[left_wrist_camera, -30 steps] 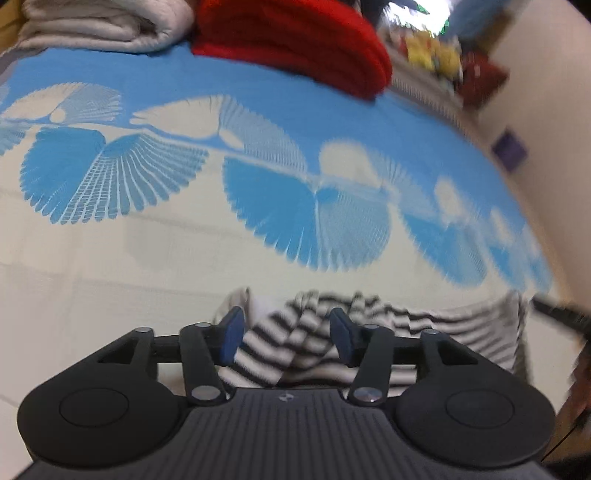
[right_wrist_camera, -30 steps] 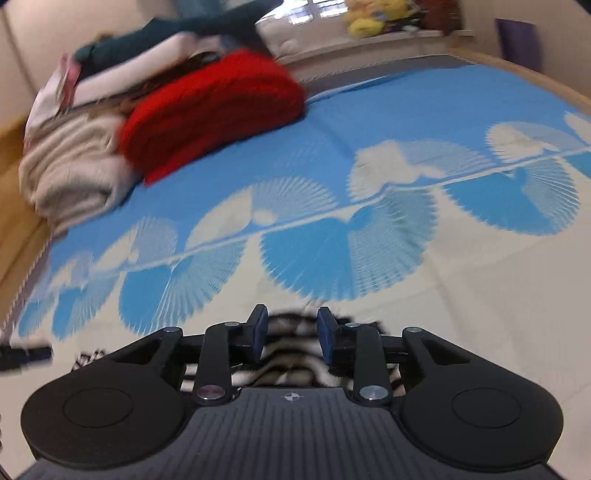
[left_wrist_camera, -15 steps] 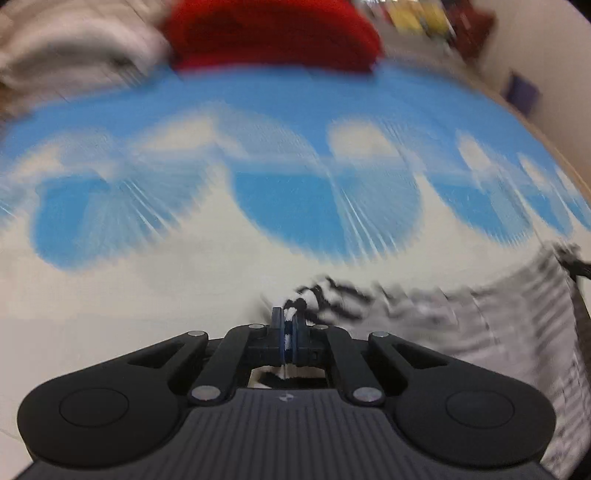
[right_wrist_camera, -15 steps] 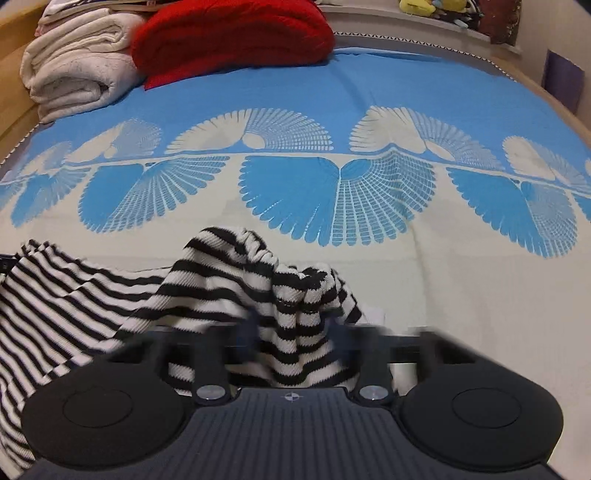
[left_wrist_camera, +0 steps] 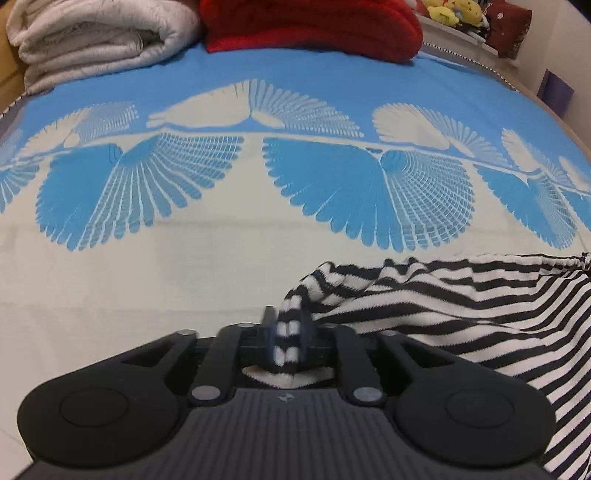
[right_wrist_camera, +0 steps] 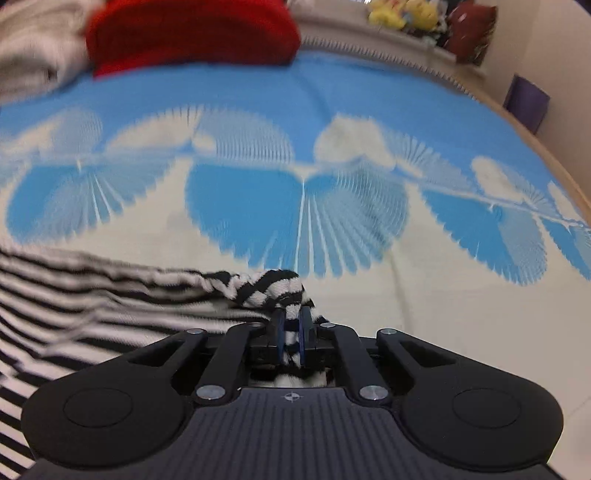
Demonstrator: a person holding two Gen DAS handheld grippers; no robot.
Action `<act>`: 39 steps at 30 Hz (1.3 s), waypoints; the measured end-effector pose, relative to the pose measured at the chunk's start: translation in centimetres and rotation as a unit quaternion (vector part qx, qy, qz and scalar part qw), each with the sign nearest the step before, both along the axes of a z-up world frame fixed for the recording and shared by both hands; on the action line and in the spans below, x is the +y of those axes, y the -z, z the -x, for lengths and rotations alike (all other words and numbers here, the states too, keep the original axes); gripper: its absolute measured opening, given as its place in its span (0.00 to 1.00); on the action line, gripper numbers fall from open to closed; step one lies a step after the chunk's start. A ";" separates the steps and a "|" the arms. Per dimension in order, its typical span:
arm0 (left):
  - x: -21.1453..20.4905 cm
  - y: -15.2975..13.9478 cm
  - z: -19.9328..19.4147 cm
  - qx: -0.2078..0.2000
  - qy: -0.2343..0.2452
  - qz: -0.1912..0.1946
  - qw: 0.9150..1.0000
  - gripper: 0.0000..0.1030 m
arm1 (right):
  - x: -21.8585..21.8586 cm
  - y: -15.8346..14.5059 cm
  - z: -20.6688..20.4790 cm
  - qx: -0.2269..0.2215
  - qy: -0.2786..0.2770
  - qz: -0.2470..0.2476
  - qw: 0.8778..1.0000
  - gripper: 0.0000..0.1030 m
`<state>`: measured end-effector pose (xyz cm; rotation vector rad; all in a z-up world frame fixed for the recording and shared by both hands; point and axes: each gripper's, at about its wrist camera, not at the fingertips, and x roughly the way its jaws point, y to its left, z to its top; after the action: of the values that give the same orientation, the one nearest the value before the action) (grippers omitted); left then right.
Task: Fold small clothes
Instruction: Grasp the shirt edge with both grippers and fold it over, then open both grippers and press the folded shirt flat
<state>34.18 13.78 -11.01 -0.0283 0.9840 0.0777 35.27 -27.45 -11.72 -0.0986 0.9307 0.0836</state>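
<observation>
A black-and-white striped garment (left_wrist_camera: 461, 295) is stretched between my two grippers above the bed. My left gripper (left_wrist_camera: 287, 332) is shut on one bunched corner of it, and the cloth runs off to the right. My right gripper (right_wrist_camera: 291, 332) is shut on the other corner, and the striped garment (right_wrist_camera: 92, 295) runs off to the left in the right wrist view. The lower part of the garment is hidden behind the gripper bodies.
The bed cover (left_wrist_camera: 221, 266) is cream and blue with fan patterns. A folded white blanket (left_wrist_camera: 96, 37) and a red blanket (left_wrist_camera: 310, 26) lie at the far end. Plush toys (left_wrist_camera: 454, 9) sit on a ledge beyond. The wooden bed edge (right_wrist_camera: 546, 147) runs along the right.
Both grippers closed on the striped garment and lifted it. It went from a crumpled heap on the bed to a sheet spread between them.
</observation>
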 end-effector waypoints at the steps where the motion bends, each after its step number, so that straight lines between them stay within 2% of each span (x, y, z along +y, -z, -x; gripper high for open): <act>1: 0.1 -0.1 0.0 0.001 -0.004 -0.001 1.000 0.27 | 0.1 0.2 0.0 0.005 0.001 -0.001 1.000 0.10; 3: 0.5 -1.0 0.2 0.008 -0.019 0.010 1.000 0.43 | 0.2 0.1 0.0 0.005 0.003 0.000 1.000 0.13; 5: 1.1 -2.9 0.8 0.013 -0.042 0.058 0.997 0.44 | -0.3 -0.8 0.1 0.003 0.017 -0.013 1.000 0.18; 6: 1.5 -4.3 1.6 0.005 -0.049 0.089 0.995 0.46 | -0.9 -1.3 0.2 0.001 0.028 -0.033 0.999 0.21; 7: 1.7 -5.6 2.2 -0.001 -0.051 0.103 0.993 0.48 | -1.8 -2.3 0.7 -0.003 0.039 -0.063 0.997 0.25; 11: 1.6 -11.2 5.7 -0.015 -0.032 0.094 0.995 0.51 | -5.3 -6.0 3.1 -0.017 0.059 -0.124 0.990 0.34; 14: 2.2 -13.2 9.5 -0.026 -0.015 0.120 0.992 0.51 | -7.9 -7.5 5.8 0.008 0.071 -0.166 0.984 0.37; 16: 2.7 -12.6 11.9 -0.013 -0.022 0.144 0.989 0.51 | -9.2 -7.8 8.2 0.028 0.061 -0.188 0.980 0.41; 18: 2.8 -10.7 13.8 0.013 -0.040 0.139 0.989 0.51 | -9.8 -7.5 10.6 0.045 0.046 -0.188 0.980 0.42; 22: 2.7 -5.1 15.0 0.100 -0.089 0.142 0.981 0.49 | -11.0 -4.1 13.7 0.099 0.060 -0.198 0.973 0.42; 23: 2.8 -4.5 14.9 0.110 -0.103 0.136 0.979 0.49 | -11.1 -3.4 13.9 0.116 0.069 -0.205 0.970 0.42; 25: 2.7 -4.3 14.3 0.096 -0.108 0.117 0.983 0.50 | -11.2 -2.9 14.4 0.121 0.077 -0.219 0.965 0.42; 27: 2.6 -3.6 13.7 0.110 -0.113 0.106 0.982 0.50 | -10.7 -2.3 14.4 0.132 0.073 -0.211 0.966 0.42; 29: 2.6 -2.4 13.8 0.140 -0.128 0.111 0.976 0.50 | -10.1 -1.5 14.4 0.145 0.071 -0.180 0.970 0.42; 31: 2.3 -1.9 13.9 0.150 -0.128 0.109 0.974 0.49 | -10.0 -1.0 14.3 0.150 0.077 -0.160 0.973 0.42; 32: 1.9 -1.8 13.9 0.151 -0.118 0.102 0.976 0.44 | -10.3 -0.8 14.2 0.153 0.083 -0.157 0.972 0.42; 33: 1.5 -1.7 14.0 0.152 -0.105 0.094 0.978 0.25 | -10.3 -0.5 14.2 0.156 0.088 -0.154 0.972 0.42; 35: 1.1 -1.7 14.1 0.152 -0.080 0.085 0.981 0.05 | -10.5 -0.1 14.2 0.158 0.087 -0.151 0.972 0.42; 36: 1.1 -2.1 14.1 0.143 -0.078 0.070 0.984 0.02 | -10.3 0.0 14.3 0.158 0.083 -0.151 0.972 0.38; 37: 1.0 -2.7 14.3 0.128 -0.079 0.050 0.987 0.02 | -10.3 0.0 14.4 0.157 0.078 -0.153 0.973 0.22; 38: 1.3 -3.6 14.5 0.105 -0.082 0.042 0.990 0.01 | -10.4 -0.1 14.4 0.152 0.077 -0.152 0.973 0.12; 39: 1.5 -4.3 14.8 0.090 -0.087 0.049 0.991 0.01 | -10.6 -0.4 14.5 0.143 0.081 -0.156 0.974 0.08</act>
<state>19.40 15.29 -6.76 -0.1994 1.1649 0.1945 20.76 -38.02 -11.27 0.2879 1.1992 0.0942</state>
